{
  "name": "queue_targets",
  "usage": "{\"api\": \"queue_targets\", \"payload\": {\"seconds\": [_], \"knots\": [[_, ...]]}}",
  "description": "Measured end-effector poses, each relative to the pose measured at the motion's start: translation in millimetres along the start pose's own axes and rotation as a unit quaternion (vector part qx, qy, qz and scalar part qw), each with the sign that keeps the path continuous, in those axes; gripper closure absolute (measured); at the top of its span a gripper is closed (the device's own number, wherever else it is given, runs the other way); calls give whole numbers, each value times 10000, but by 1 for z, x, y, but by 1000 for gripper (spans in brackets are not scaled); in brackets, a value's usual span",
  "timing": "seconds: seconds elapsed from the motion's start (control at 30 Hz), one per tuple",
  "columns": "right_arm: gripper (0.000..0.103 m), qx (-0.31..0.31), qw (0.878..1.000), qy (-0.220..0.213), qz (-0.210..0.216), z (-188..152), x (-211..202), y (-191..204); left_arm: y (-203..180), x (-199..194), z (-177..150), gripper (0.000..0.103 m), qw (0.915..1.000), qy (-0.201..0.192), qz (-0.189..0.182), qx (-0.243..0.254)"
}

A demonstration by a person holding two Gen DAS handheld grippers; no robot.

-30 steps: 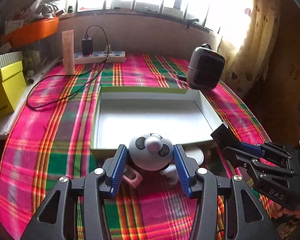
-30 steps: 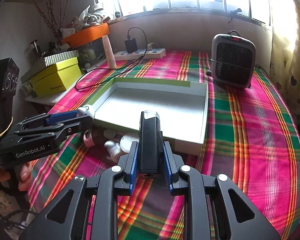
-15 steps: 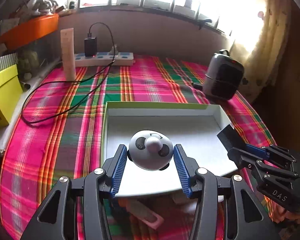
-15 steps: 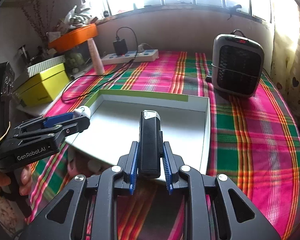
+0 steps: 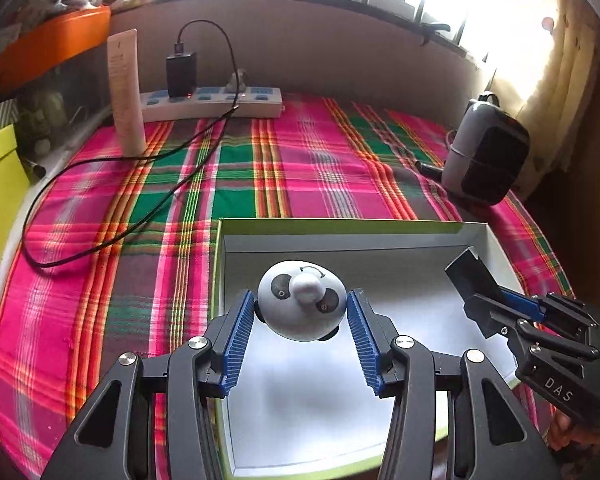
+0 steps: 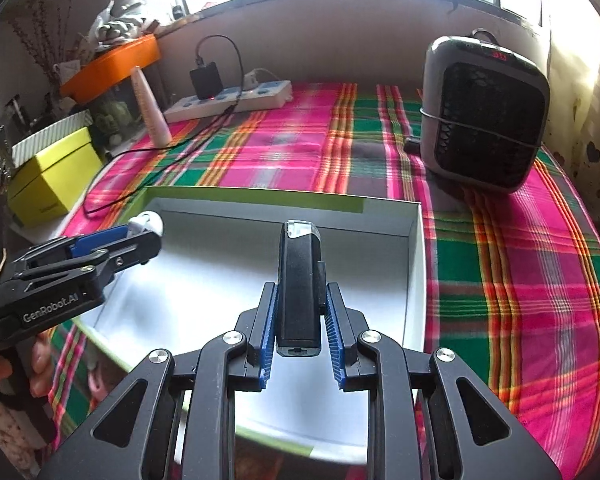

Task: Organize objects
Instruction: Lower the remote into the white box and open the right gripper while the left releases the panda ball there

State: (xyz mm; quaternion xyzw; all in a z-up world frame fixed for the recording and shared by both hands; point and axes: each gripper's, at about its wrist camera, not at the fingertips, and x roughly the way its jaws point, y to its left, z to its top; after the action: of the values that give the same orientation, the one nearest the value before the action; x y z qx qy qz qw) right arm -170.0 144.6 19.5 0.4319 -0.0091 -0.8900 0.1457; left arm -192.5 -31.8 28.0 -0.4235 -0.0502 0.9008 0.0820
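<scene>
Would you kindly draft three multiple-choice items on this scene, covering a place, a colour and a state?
1. Where is the round white panda-faced toy?
A. on the plaid cloth
B. held above the white open box
C. beside the grey heater

2. What colour are the gripper pads?
A. blue
B. red
C. yellow

3. What is the right gripper doing?
A. hanging open
B. resting in the box
C. clamping an upright black rectangular device

B: the left gripper holds it over the box floor. A: ribbed blue strips. C: both pads press its sides.
</scene>
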Motion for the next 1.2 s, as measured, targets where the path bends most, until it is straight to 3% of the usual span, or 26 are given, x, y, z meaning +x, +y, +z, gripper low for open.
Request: {"api": "queue_targets", "payload": {"seconds": [1.2], "knots": [[79, -78, 9998, -23, -203, 1, 10, -2, -4, 13, 2, 56, 9995, 52, 247, 203]]}}
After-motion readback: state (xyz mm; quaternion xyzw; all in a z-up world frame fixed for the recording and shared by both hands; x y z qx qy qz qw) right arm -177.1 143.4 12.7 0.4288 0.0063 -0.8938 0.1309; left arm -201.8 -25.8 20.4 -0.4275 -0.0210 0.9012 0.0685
